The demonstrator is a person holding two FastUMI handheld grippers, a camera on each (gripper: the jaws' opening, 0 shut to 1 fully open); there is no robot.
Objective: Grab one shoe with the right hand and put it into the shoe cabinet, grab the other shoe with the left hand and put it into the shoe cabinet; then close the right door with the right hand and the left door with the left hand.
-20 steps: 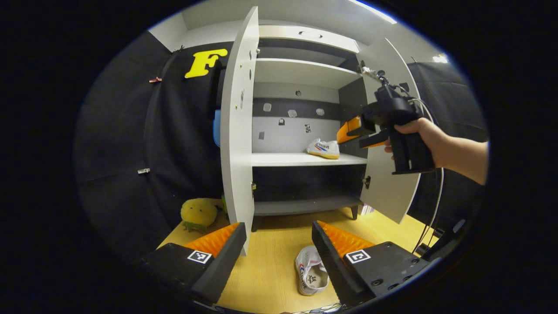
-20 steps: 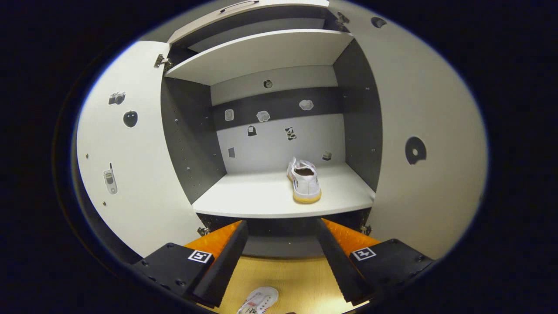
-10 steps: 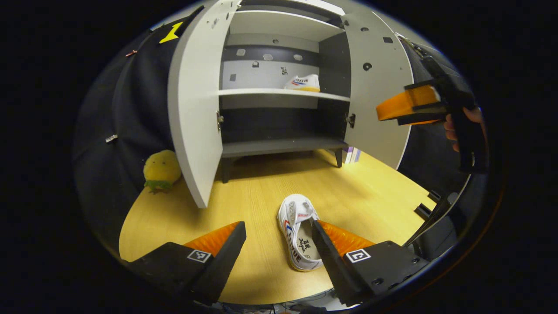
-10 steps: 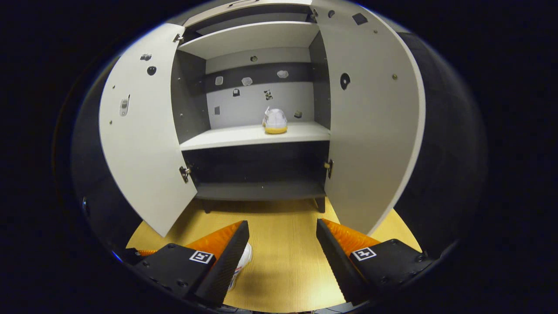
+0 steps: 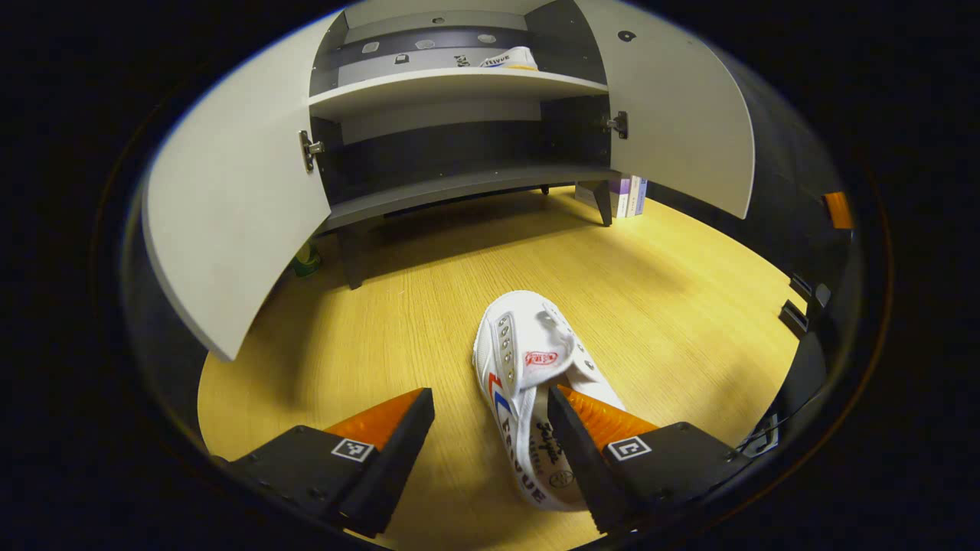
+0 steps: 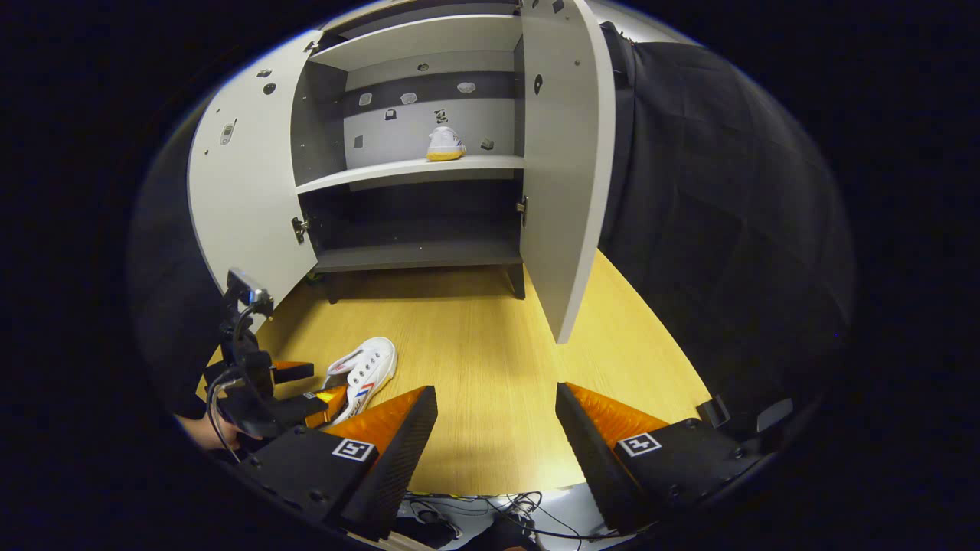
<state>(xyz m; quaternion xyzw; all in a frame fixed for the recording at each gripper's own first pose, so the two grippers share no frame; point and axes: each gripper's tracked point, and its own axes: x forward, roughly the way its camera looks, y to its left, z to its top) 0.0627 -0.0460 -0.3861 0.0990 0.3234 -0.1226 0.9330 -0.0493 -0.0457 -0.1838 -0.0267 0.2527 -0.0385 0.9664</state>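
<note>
The left hand-held gripper (image 5: 490, 428) hangs low over the yellow wood-grain desk (image 5: 674, 306) with its jaws spread wide and nothing clamped. The white canvas shoe with red and blue side stripes (image 5: 536, 383) lies on the desk at about 5 o'clock in the left gripper view, toe pointing toward the grey two-door shoe cabinet (image 5: 459, 184). One fingertip (image 5: 570, 402) sits over the shoe's opening while the other stands well to the side, at 7 o'clock.

The risk, as I judge it, is an off-centre grip: closing from here might catch only the soft side wall (thin canvas, likely to fold), so the shoe could twist or drop on the lift. The wide-open left door (image 5: 230, 199) at 10 o'clock could also be clipped on the way up.

The other white shoe (image 6: 445, 144) already rests on the middle shelf, at 12 o'clock in the right gripper view. The right hand-held gripper (image 6: 496, 432) is empty, jaws wide, beside the open right door (image 6: 566, 168).
</note>
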